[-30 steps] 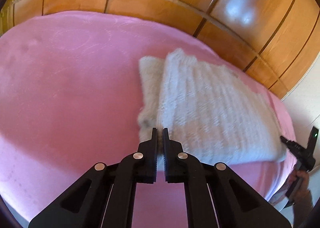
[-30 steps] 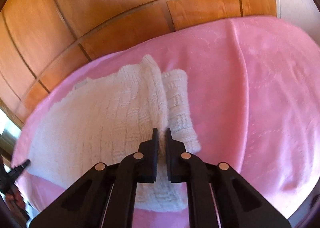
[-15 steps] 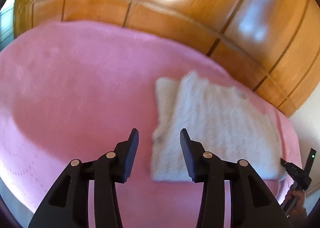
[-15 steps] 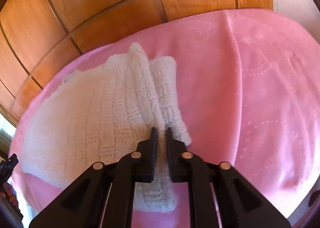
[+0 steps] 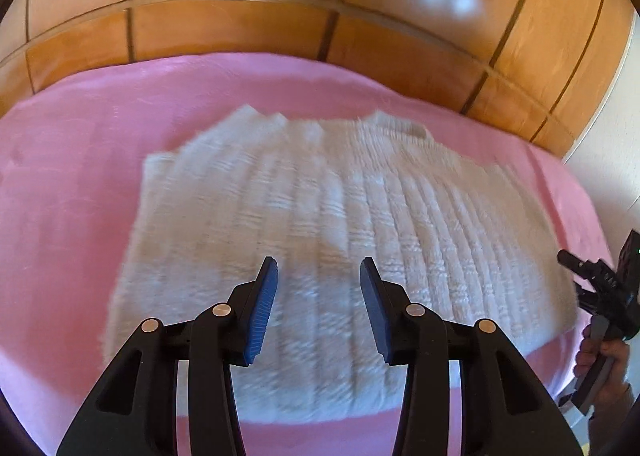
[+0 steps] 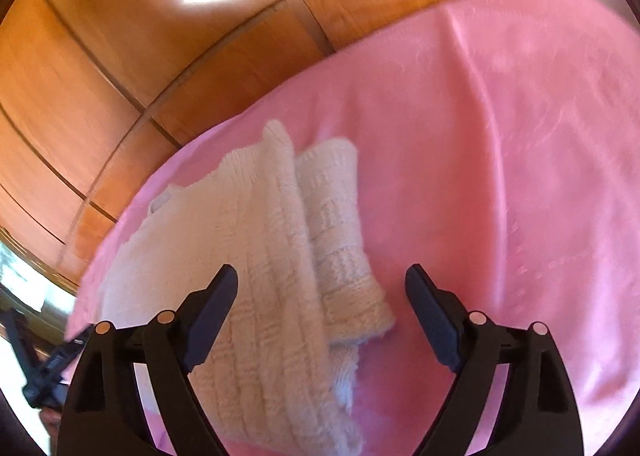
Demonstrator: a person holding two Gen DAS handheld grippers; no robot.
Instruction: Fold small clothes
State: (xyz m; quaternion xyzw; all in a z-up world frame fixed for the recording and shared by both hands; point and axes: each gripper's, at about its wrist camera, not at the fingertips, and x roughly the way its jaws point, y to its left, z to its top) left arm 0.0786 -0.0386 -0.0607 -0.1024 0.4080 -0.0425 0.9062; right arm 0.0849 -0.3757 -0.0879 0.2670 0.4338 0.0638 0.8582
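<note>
A cream knitted sweater (image 5: 320, 208) lies flat on the pink blanket (image 5: 72, 184), with a sleeve folded in along one side (image 6: 336, 224). My left gripper (image 5: 318, 262) hovers over the sweater's near half, open, with only cloth below its fingers. In the right wrist view my right gripper (image 6: 322, 270) stands wide and its jaws are opening. The folded edge of the sweater (image 6: 248, 240) lies beneath them, and the pads do not press on it. The right gripper (image 5: 600, 288) also shows at the left wrist view's right edge, held by a hand (image 5: 604, 356).
A wall of glossy wooden panels (image 5: 240, 28) rises right behind the bed. Bare pink blanket (image 6: 500, 136) stretches to the right of the sweater in the right wrist view. The left gripper's body (image 6: 44, 360) shows at that view's lower left edge.
Both grippers were shut on the sweater's edge and have let go. The left one opened first and swung across over the sweater's middle. The right one opened wide just now.
</note>
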